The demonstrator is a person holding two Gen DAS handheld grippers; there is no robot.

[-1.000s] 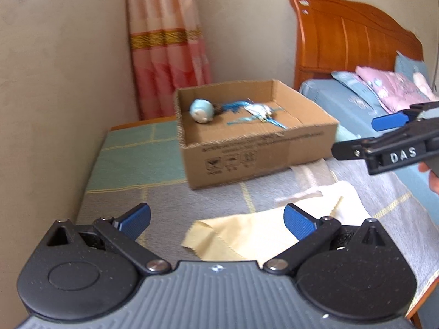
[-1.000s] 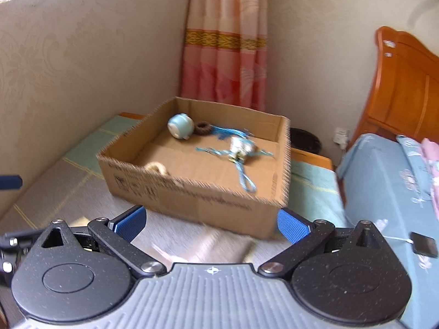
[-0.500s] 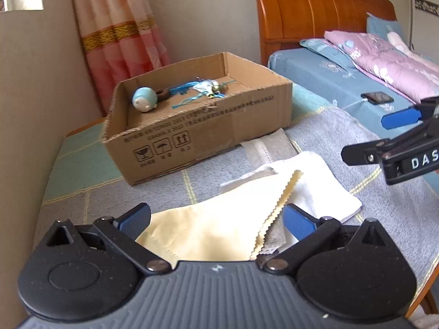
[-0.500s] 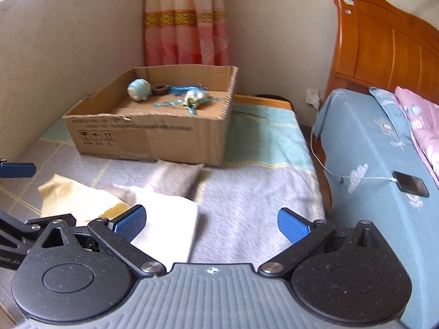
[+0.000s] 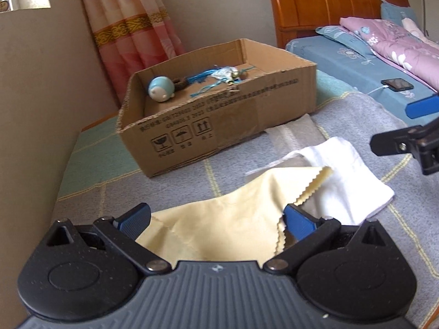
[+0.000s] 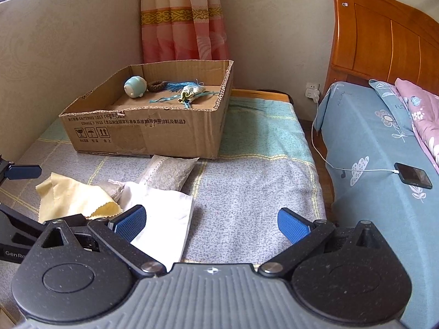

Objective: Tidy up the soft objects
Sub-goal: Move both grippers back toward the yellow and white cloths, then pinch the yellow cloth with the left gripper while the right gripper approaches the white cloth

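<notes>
Three cloths (image 6: pixel 162 216) overlapping, pouch (image 6: pixel 167 171) lengthwise boxward.

From my left wrist view the right gripper (image 5: pixel 417 126) is cut by the right edge, only finger ends show. In the right wrist view the left gripper (image 6: pixel 19 192) is cropped at the left edge. Yellow cloth (image 5: pixel 219 219) near edge goes under the left gripper body, hidden. Grey pouch (image 6: pixel 167 170) partly under the white cloth (image 6: pixel 162 213). Cardboard box (image 6: pixel 153 131) print too small for me to read. Small items in the box, tassel thing (image 6: pixel 189 93), can't identify. Phone (image 6: pixel 413 176) cable end goes out of sight behind the bed corner.
</notes>
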